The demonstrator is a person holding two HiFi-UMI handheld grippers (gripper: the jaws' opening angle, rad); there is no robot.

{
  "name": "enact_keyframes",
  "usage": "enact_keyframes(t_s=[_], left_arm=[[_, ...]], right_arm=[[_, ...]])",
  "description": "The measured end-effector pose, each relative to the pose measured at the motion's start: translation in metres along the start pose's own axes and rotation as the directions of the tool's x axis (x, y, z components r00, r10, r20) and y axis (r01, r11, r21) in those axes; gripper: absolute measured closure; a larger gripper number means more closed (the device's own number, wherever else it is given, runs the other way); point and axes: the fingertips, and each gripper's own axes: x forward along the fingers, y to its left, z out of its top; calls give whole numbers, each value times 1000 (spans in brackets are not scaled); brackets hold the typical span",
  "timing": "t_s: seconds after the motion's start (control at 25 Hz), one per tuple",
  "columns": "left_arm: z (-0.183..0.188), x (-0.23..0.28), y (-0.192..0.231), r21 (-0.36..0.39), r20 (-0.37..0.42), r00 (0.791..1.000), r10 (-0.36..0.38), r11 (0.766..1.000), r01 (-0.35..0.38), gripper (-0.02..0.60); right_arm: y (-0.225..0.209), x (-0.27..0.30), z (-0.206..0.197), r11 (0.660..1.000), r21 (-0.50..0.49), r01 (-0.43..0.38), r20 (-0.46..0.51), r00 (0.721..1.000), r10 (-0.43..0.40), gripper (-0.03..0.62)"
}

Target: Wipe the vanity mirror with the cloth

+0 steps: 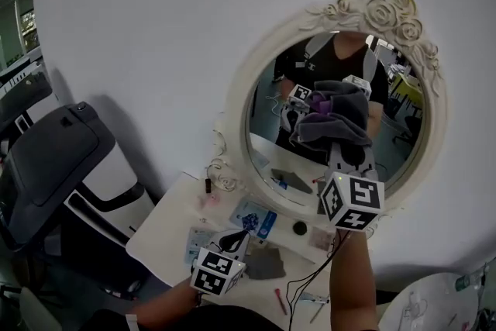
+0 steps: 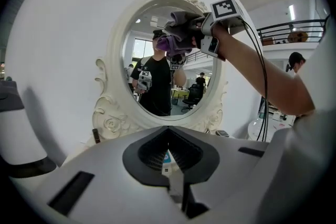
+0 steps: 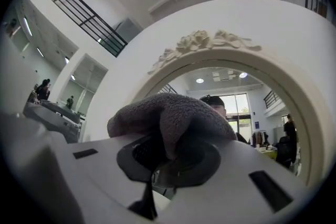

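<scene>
An oval vanity mirror in a white frame carved with roses [image 1: 232, 116] stands against the white wall. My right gripper [image 1: 339, 137] is raised in front of the glass, shut on a bunched grey cloth [image 1: 335, 114] that presses against the upper middle of the mirror. In the right gripper view the cloth [image 3: 168, 115] bulges over the jaws and hides the fingertips. From the left gripper view, the cloth [image 2: 181, 26] and right gripper [image 2: 203, 29] sit at the mirror's top. My left gripper [image 1: 232, 243] hangs low over the vanity table, jaws together and holding nothing.
The white vanity table [image 1: 167, 225] carries a blue packet [image 1: 260, 222], a dark grey pad [image 1: 266, 263], a small black round thing [image 1: 300, 228] and a red pen [image 1: 280, 300]. A black and white machine [image 1: 62, 159] stands at left. Cables [image 1: 310, 283] hang from the right arm.
</scene>
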Motion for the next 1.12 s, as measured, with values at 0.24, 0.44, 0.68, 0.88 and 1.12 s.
enact_keyframes(t_s=[0.24,0.44,0.68,0.88,1.12], left_arm=[[-14,-39,47,-79,5,990,140,987,-139,575],[-24,-62,68,-111,5,978,210,972,-208,575],[-34,-64,76,-139,-14,976,215,967,-215,575],[-23,-40,61,-116,0,989,149,982,-148,575],[-15,-2,14,-54,-16,1000,1,999,-1,575]], right_arm=[[88,55,-23,992,9,-128,-65,990,128,543],[118,82,-49,991,-17,-131,-129,983,128,543],[102,87,-66,995,-74,-73,-175,983,59,543],[68,68,-69,994,-101,-35,-180,984,17,543],[-7,19,-75,985,-155,72,-192,976,-102,542]])
